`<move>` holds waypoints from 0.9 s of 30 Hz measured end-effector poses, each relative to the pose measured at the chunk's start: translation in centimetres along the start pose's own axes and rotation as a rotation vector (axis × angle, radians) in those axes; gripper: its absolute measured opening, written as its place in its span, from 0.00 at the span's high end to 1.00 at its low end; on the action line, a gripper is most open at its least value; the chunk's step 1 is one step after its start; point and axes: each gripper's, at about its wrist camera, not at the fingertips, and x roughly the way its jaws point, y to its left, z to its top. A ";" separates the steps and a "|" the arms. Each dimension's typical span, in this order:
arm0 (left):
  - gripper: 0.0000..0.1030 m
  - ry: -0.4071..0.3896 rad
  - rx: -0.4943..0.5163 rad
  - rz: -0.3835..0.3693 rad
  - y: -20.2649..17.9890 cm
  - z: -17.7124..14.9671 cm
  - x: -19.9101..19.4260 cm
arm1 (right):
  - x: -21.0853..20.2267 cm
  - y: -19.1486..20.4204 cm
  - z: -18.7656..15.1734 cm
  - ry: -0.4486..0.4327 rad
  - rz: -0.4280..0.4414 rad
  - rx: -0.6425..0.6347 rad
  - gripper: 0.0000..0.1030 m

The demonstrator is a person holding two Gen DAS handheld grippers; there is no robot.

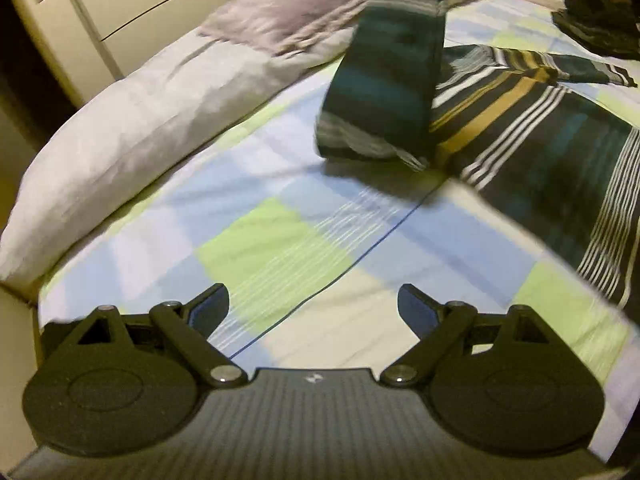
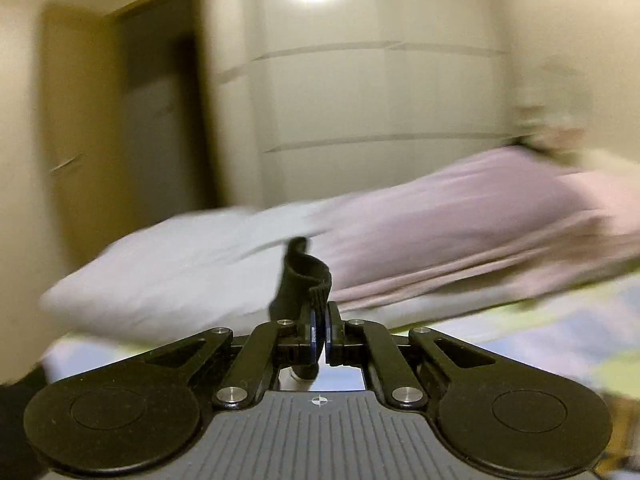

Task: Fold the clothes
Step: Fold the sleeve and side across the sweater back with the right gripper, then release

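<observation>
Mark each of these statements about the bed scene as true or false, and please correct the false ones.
1. The left hand-held gripper is open and holds nothing. True.
2. The right hand-held gripper is wide open. False: it is shut on a piece of dark fabric.
3. The dark striped garment with white and mustard bands lies on a plain red sheet. False: it lies on the blue, green and white checked bedsheet.
4. A white pillow lies along the edge of the bed. True.
5. A pale pink cloth rests on the bed beyond the pillow. True.
</observation>
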 end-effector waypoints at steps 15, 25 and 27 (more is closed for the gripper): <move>0.13 0.139 0.020 -0.069 -20.7 13.0 6.7 | 2.4 -25.8 -14.2 0.495 -0.071 0.207 0.98; 0.13 0.151 0.091 -0.120 -22.2 16.6 10.7 | 2.7 -29.3 -12.8 0.402 -0.046 0.205 0.97; 0.13 0.153 0.103 -0.129 -22.1 17.0 11.4 | 3.6 -30.7 -15.0 0.481 -0.108 0.244 0.97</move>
